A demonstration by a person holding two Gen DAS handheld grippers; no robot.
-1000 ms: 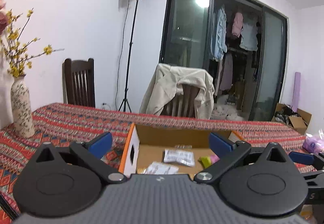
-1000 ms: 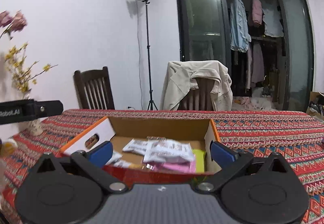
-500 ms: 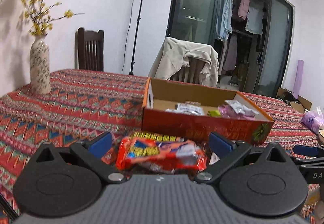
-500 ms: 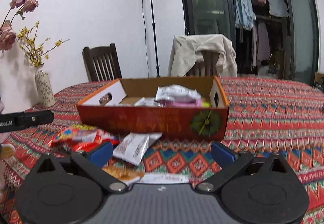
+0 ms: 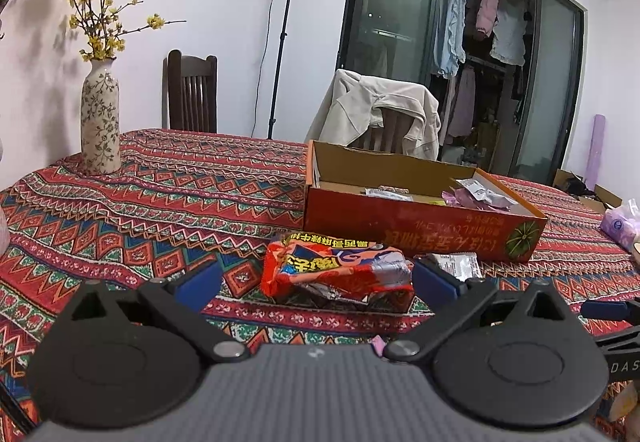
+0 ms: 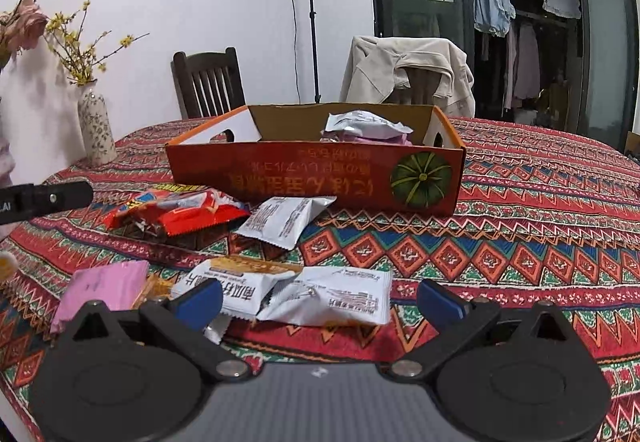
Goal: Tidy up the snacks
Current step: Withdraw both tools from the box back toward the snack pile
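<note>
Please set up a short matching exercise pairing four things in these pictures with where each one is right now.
Things:
1. red snack bag
2. pink packet
3. flowered vase
4. beige jacket

Places:
A. draped over a chair behind the cardboard box
B. standing on the tablecloth near the wall
C. lying between the open fingers of the left hand-held gripper
D. flat on the cloth, left of the white packets before the right hand-held gripper

Pairs: 1-C, 2-D, 3-B, 4-A
</note>
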